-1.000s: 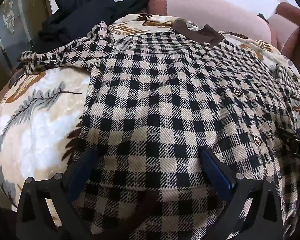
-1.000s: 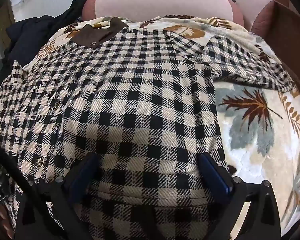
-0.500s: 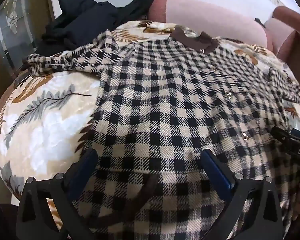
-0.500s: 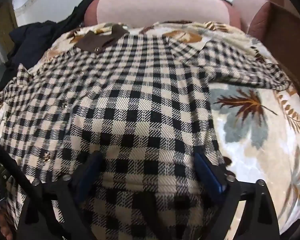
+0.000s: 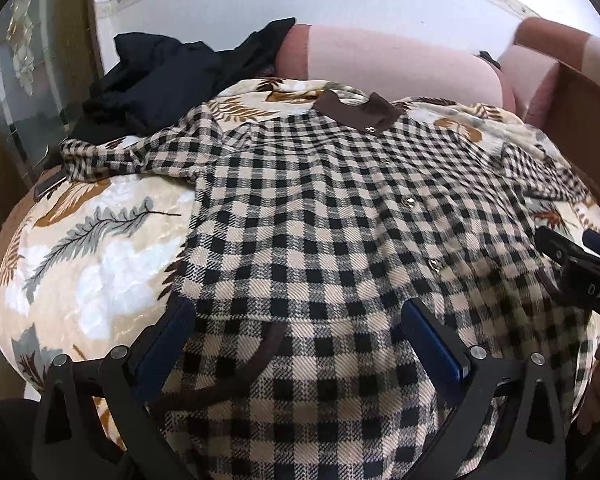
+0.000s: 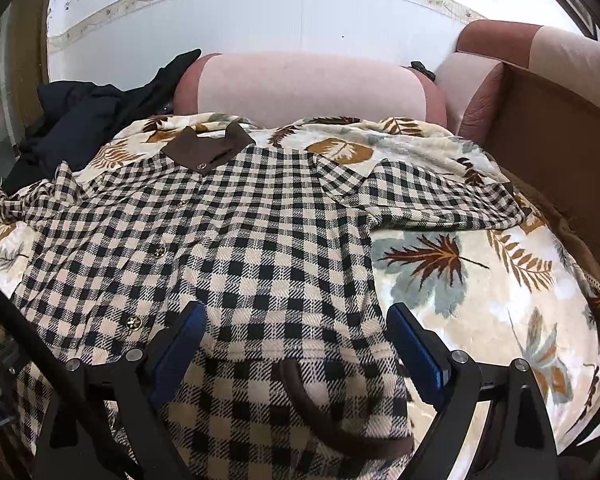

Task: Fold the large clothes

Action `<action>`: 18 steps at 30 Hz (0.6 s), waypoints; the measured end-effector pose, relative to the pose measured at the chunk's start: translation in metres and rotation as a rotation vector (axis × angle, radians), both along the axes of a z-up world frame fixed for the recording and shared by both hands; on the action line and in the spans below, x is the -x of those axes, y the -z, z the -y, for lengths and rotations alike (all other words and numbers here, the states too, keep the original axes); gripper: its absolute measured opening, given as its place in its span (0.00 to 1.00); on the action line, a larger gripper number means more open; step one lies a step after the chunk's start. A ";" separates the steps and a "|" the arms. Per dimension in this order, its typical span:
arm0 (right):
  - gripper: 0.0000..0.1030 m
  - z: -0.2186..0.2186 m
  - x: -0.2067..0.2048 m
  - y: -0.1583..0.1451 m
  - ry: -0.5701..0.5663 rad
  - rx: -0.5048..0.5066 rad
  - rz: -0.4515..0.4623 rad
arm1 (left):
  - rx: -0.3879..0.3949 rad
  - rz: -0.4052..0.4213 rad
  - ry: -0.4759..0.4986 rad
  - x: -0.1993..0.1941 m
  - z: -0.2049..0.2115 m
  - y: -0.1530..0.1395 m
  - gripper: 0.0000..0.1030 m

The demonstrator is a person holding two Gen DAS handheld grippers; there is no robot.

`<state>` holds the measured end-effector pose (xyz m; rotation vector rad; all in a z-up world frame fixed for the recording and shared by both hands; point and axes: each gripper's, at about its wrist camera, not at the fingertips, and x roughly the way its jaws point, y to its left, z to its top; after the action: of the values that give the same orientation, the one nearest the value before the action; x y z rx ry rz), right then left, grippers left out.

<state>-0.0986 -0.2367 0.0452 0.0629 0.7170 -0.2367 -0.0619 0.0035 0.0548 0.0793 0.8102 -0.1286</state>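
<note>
**Checked shirt spread flat, both grippers at its hem**

While the checked shirt lies face up across the leaf-print blanket — brown collar toward the pink sofa back — the left gripper and right gripper sit over its near hem, jaws spread wide, hem fabric lying between them unpinched. Dark clothes are heaped at the far left corner.

Pink sofa against white wall.
</note>
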 end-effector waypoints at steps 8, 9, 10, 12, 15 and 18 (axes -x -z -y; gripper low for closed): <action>0.92 -0.001 0.003 0.004 -0.024 0.002 -0.018 | 0.012 -0.021 0.008 0.002 0.000 0.007 1.00; 0.92 -0.001 0.003 0.003 -0.023 0.003 -0.018 | 0.011 -0.023 0.006 0.003 0.000 0.008 1.00; 0.92 -0.001 0.003 0.004 -0.020 0.006 -0.018 | 0.012 -0.027 0.004 0.002 -0.001 0.009 1.00; 0.92 -0.001 0.002 0.004 -0.016 0.005 -0.023 | 0.018 -0.031 0.002 0.002 -0.001 0.011 1.00; 0.92 0.001 0.001 0.005 -0.013 -0.002 -0.030 | 0.023 -0.028 0.002 0.003 -0.002 0.011 1.00; 0.92 0.002 0.002 0.007 -0.011 -0.002 -0.032 | 0.014 -0.013 0.005 0.004 0.000 0.011 1.00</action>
<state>-0.1004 -0.2385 0.0385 0.0575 0.7490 -0.2273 -0.0663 0.0035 0.0439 0.0676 0.8221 -0.1393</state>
